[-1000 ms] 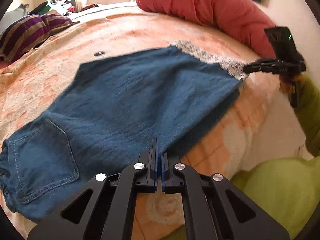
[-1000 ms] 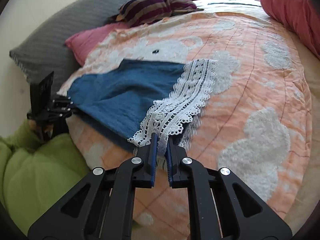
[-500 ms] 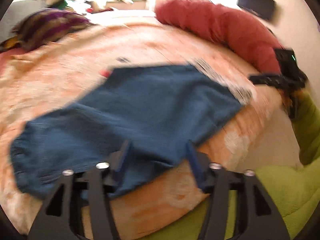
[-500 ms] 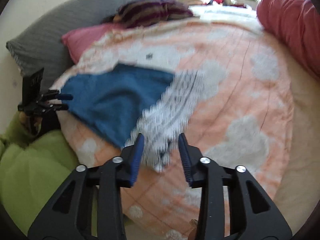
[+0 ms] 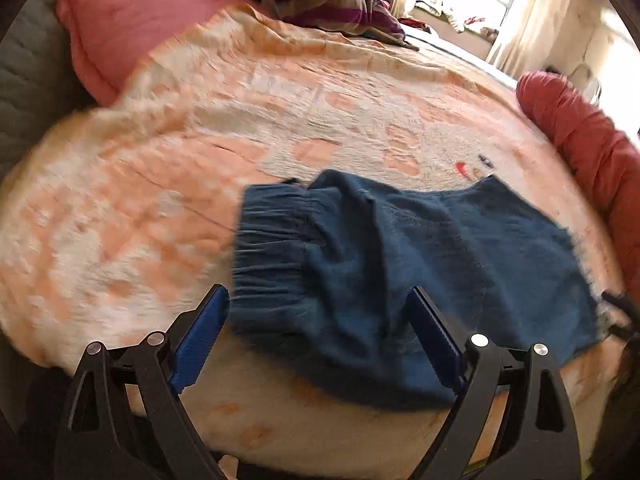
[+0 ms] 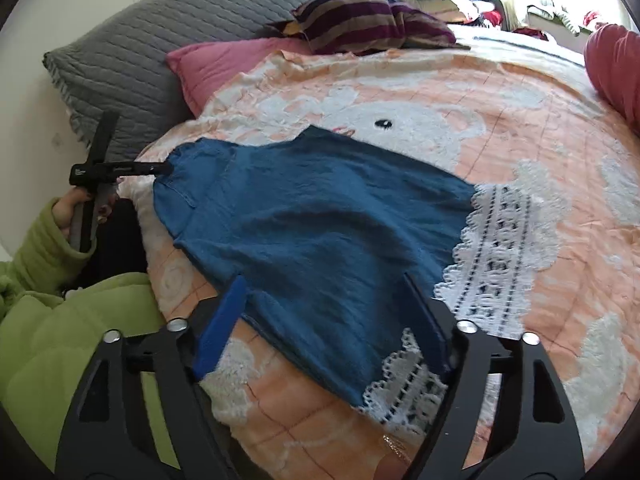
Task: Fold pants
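Peach-and-white bedding (image 6: 500, 128) covers the bed before you, with a grey quilted pillow (image 6: 168, 40) and a pink pillow (image 6: 224, 64) far left, a striped cushion (image 6: 360, 24) behind them and a red bolster (image 5: 580, 148) far right. Your blue pants (image 6: 320, 216) lie flat near the bed's near edge, gathered waistband (image 5: 272, 248) to the left, white lace hems (image 6: 504, 240) to the right. Your left gripper (image 5: 316, 336) is spread wide just short of the waistband, holding nothing; your right gripper (image 6: 328, 320) is likewise spread, its pads over the leg ends without clamping them.
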